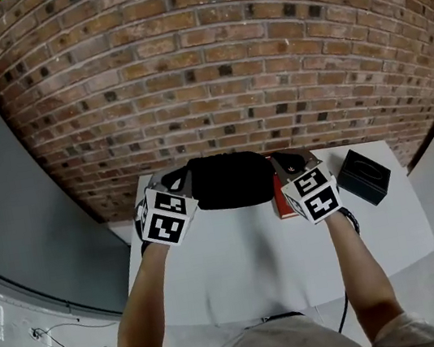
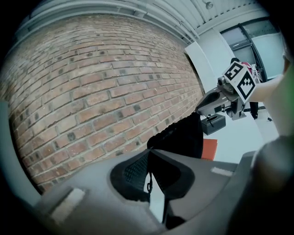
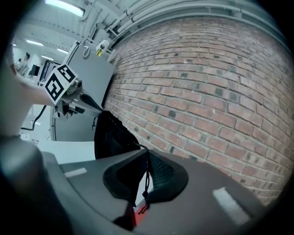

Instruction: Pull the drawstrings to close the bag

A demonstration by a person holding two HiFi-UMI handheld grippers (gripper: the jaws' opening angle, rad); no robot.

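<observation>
A black drawstring bag (image 1: 231, 179) hangs in the air between my two grippers, above the white table (image 1: 248, 262). My left gripper (image 1: 184, 181) is at the bag's left end, shut on a thin black drawstring (image 2: 148, 178) whose knotted end hangs between the pads. My right gripper (image 1: 277, 165) is at the bag's right end, shut on the other drawstring (image 3: 146, 180). In the left gripper view the bag (image 2: 181, 135) stretches toward the right gripper (image 2: 216, 98). In the right gripper view the bag (image 3: 110, 137) leads to the left gripper (image 3: 80, 98).
A red flat item (image 1: 283, 199) lies on the table under the bag's right end. A black box (image 1: 364, 175) stands at the table's right. A brick wall (image 1: 208, 71) rises just behind the table. A grey panel (image 1: 6, 195) stands to the left.
</observation>
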